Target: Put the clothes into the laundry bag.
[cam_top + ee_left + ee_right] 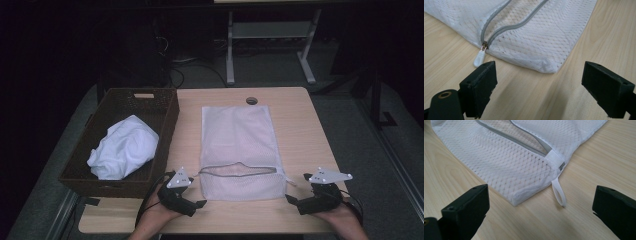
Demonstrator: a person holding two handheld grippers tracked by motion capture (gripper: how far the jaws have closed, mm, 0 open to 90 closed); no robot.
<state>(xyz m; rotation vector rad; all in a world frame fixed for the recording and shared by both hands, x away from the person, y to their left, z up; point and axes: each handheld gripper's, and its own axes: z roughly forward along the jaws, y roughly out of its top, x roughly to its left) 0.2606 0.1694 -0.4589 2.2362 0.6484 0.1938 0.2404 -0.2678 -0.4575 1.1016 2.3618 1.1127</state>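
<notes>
High view: fixed above the person's side, facing forward and down over the whole table. Left gripper view: low and close, looking along its jaws at the zipper-pull corner of the mesh laundry bag. Right gripper view: equally close, at the bag's loop corner. All share the bag's near edge.

A lab or office workroom is suggested. A light wooden desk with a cable hole at its far edge is set on grey carpet. Beyond its far edge, the white metal legs of another desk and loose cables are seen in dim light.
</notes>
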